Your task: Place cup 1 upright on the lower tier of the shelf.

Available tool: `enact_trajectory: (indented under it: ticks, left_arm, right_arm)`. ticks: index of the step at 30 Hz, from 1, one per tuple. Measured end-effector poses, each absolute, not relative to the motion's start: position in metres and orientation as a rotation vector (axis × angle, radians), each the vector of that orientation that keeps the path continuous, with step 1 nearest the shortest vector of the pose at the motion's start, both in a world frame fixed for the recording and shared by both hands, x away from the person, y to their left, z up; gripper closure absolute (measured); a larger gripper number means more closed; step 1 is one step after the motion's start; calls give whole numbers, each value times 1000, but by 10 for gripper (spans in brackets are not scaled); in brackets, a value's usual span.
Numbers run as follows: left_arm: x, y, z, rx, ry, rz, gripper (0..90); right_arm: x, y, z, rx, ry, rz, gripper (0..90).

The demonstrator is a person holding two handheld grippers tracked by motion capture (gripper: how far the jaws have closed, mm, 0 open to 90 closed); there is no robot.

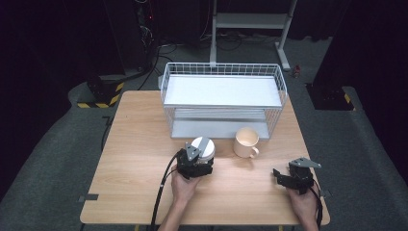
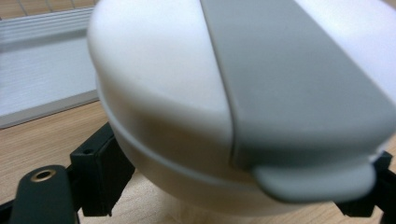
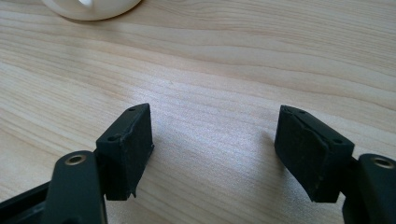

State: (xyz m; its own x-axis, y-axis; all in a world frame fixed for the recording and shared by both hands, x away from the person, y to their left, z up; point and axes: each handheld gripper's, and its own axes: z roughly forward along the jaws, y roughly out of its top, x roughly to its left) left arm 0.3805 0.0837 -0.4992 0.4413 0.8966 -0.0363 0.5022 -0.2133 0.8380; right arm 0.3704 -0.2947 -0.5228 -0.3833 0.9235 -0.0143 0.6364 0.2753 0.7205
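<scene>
White lidded container (image 2: 187,93) hides left claw (image 2: 233,200) pads' contact

Black grippers, grey three-cornered top plates, brass screws, black cables

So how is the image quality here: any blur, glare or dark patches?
High view: the surroundings fall into near-black while the light wooden table is evenly lit. Left gripper view: the white round container with a grey lid band sits so close that it is soft and out of focus. Right gripper view: sharp wood grain, a pale sheen between the right claw pads.
</scene>
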Motion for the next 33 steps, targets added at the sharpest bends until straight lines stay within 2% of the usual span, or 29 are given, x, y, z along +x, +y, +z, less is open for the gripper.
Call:
enact_trajectory:
  ticks: [9,33]
  left_arm:
    - [381,80,-502,1886,1170,632,186]
    - [381,83,-502,1892,1149,631,193]
  right_arm:
    - [370,-295,-523,1404,2118,889,281]
    - [370,-295,-523,1404,2119,890,280]
